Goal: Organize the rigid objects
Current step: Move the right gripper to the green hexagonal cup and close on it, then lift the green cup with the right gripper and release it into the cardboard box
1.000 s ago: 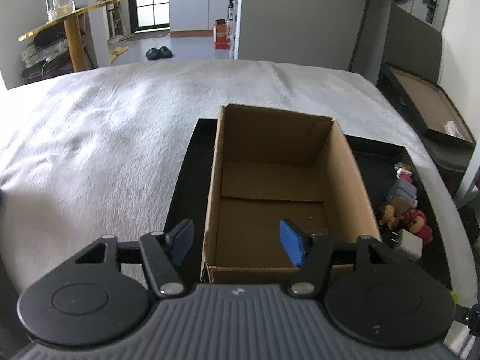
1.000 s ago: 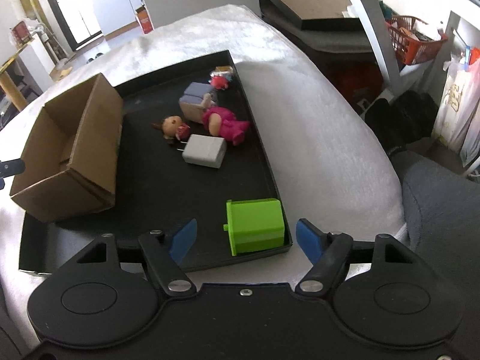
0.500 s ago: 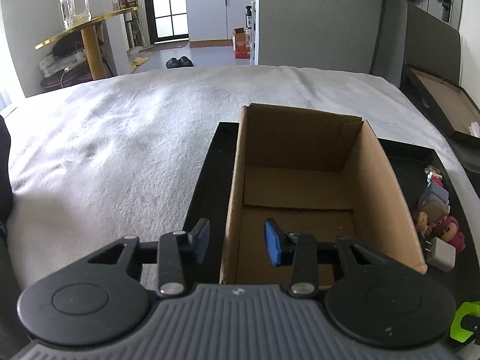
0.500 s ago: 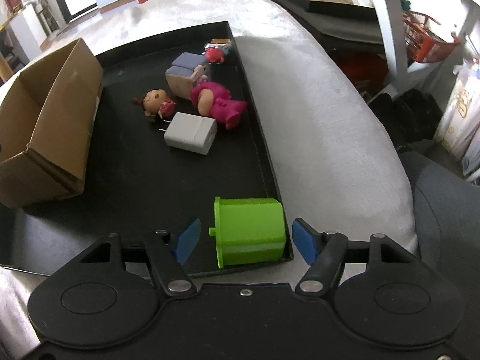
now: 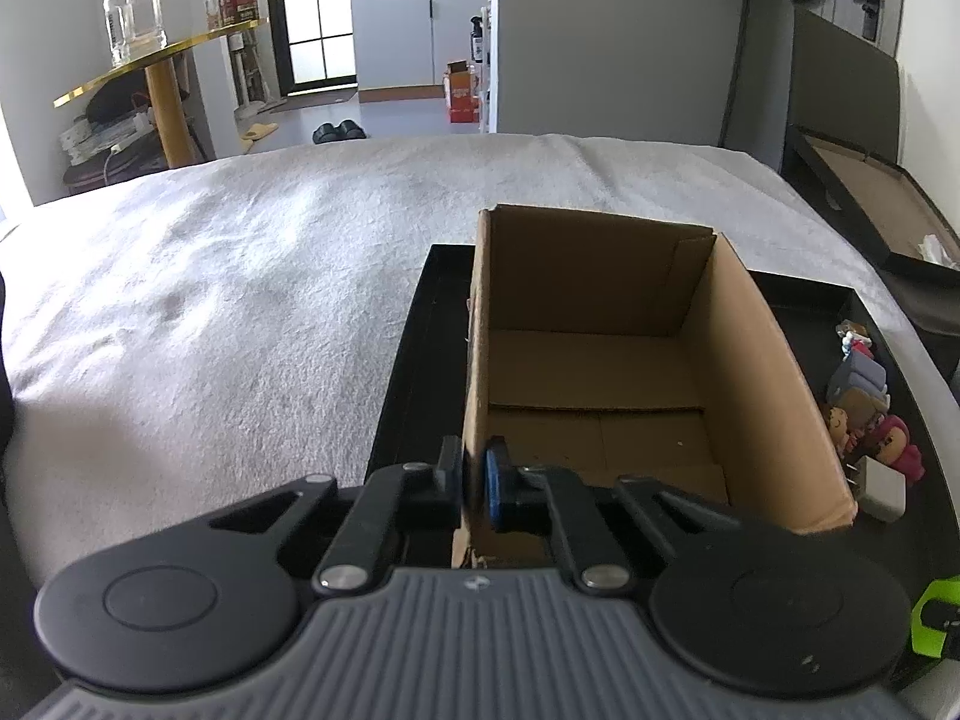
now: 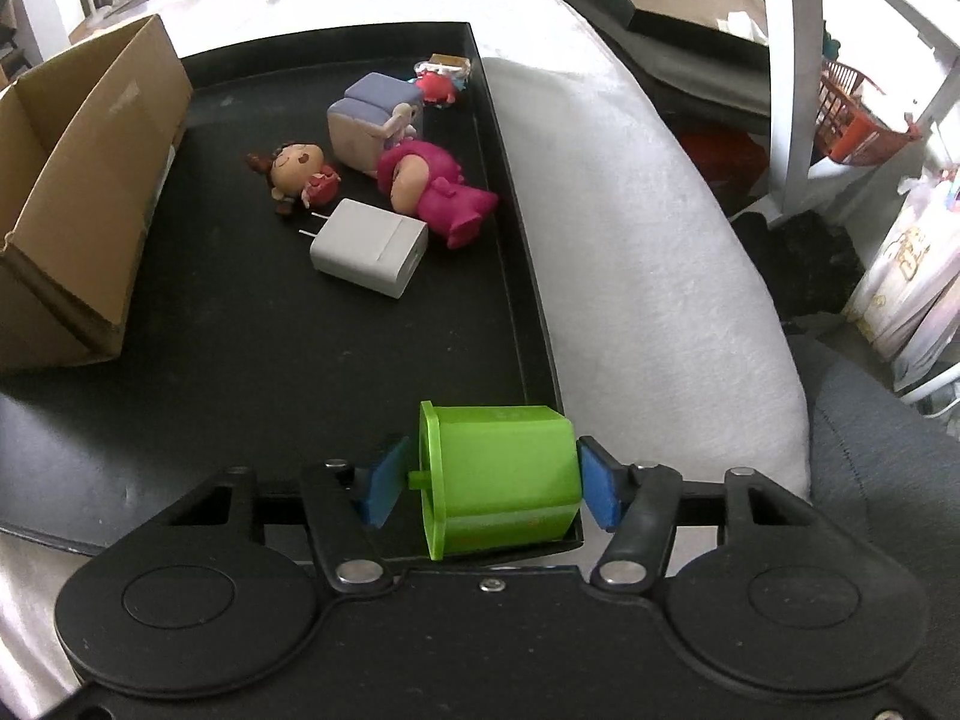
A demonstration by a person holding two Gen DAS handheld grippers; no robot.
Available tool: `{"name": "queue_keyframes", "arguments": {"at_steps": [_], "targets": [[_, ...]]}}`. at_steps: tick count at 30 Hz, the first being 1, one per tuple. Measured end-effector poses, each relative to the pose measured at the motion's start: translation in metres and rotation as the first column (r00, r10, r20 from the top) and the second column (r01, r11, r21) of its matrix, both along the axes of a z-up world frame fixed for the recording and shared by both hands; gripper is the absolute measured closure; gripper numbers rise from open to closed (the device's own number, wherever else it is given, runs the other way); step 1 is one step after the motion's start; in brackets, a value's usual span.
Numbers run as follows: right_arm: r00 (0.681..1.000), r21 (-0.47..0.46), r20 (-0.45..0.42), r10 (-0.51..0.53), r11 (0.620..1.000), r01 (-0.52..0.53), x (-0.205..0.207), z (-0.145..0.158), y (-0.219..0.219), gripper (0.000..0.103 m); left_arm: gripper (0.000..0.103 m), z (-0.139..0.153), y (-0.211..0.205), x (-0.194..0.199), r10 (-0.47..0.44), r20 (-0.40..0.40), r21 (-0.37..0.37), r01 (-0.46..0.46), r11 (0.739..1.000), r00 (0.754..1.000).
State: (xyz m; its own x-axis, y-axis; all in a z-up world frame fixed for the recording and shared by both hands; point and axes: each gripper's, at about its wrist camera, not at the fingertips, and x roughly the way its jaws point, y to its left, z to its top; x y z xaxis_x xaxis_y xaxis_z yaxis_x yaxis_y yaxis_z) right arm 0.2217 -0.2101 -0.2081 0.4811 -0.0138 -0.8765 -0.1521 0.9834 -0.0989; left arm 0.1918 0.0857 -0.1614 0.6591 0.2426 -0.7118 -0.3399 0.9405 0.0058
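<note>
The left claw (image 5: 474, 483) is clamped on the near left wall of the box (image 5: 600, 360), which stands on the tray (image 6: 240, 324) on the bed (image 5: 210, 312). The right claw (image 6: 489, 483) brackets the green bin (image 6: 504, 474) at the tray's near right corner, pads touching its ends.

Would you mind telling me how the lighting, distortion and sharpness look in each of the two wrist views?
Left wrist view: strong fisheye bowing at the edges, bright daylight patches on the white blanket, the cardboard box interior shaded but sharp. Right wrist view: the window corner at top right is blown out, the black tray stays dark with faint sheen, the green container is crisp.
</note>
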Motion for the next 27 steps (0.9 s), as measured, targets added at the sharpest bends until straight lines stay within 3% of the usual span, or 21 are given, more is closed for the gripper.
{"name": "queue_keyframes", "arguments": {"at_steps": [17, 27], "targets": [[0.993, 0.074, 0.099, 0.060, 0.995, -0.068, -0.023, 0.024, 0.010, 0.045, 0.096, 0.006, 0.004, -0.026, -0.028, 0.023, 0.006, 0.027, 1.000, 0.999], [0.982, 0.082, 0.163, 0.094, 0.991, -0.109, -0.025, 0.046, 0.025, 0.045, 0.097, 0.005, -0.003, -0.027, -0.021, 0.014, 0.078, 0.019, 0.997, 1.000]]}}
